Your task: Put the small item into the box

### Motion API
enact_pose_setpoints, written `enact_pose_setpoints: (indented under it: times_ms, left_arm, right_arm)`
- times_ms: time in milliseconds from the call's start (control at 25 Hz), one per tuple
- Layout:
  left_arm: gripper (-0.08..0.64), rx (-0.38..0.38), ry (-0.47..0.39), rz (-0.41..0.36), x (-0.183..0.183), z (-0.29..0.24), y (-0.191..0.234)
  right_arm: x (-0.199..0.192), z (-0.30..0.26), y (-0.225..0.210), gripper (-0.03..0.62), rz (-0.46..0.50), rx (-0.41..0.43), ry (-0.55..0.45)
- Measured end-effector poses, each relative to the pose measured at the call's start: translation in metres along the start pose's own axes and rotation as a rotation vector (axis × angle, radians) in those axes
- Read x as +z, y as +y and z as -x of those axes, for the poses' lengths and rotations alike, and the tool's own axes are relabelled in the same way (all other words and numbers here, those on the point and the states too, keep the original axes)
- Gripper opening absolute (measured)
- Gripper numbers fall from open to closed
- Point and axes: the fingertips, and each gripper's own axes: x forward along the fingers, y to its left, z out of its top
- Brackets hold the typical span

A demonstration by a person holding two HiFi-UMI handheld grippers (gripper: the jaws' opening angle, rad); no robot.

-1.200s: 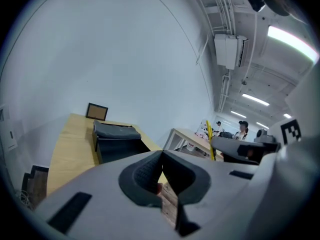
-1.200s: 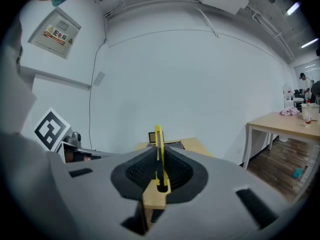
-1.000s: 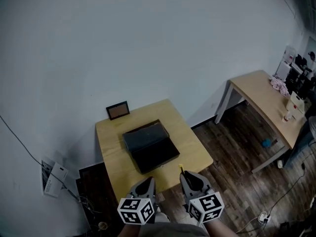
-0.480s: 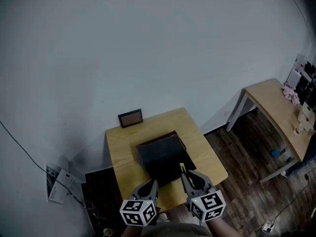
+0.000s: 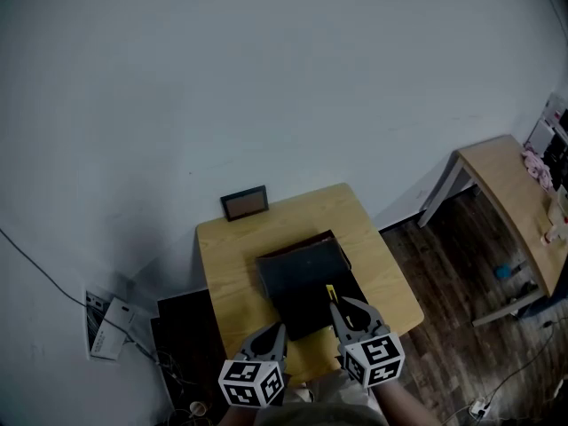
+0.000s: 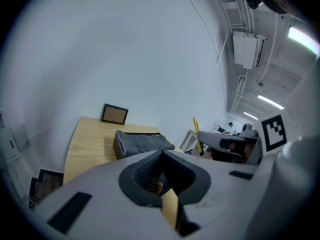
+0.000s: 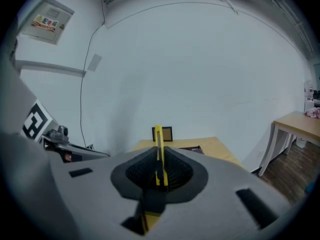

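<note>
A dark open box (image 5: 304, 284) lies in the middle of a small wooden table (image 5: 229, 264). In the left gripper view the box (image 6: 142, 143) is seen ahead on the tabletop. My right gripper (image 5: 338, 305) is shut on a thin yellow utility knife (image 7: 159, 151), which sticks out past its fingertips. The knife's tip (image 5: 330, 291) is over the box's near edge. My left gripper (image 5: 276, 330) hangs at the table's near edge, left of the box, shut with nothing between its jaws.
A small framed picture (image 5: 245, 203) leans at the table's far edge against the white wall. A second wooden table (image 5: 506, 180) stands to the right with items on it. A white device (image 5: 106, 327) and cables lie on the dark wood floor at the left.
Both grippers have come forward towards the table. The right one, still holding the yellow knife, now reaches over the box's near edge. The left one remains shut.
</note>
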Motion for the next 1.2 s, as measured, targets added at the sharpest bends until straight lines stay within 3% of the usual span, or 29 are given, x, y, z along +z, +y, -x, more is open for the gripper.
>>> enact_pose_setpoints:
  times_ms: [520, 1200]
  left_arm:
    - [0.003, 0.105, 0.002, 0.091, -0.008, -0.027, 0.021]
    - [0.003, 0.14, 0.024, 0.123, -0.024, -0.038, 0.027]
  right_arm:
    - [-0.057, -0.059, -0.019, 0.034, 0.064, 0.104, 0.185]
    - [-0.14, -0.094, -0.022, 0.034, 0.225, 0.207, 0.489]
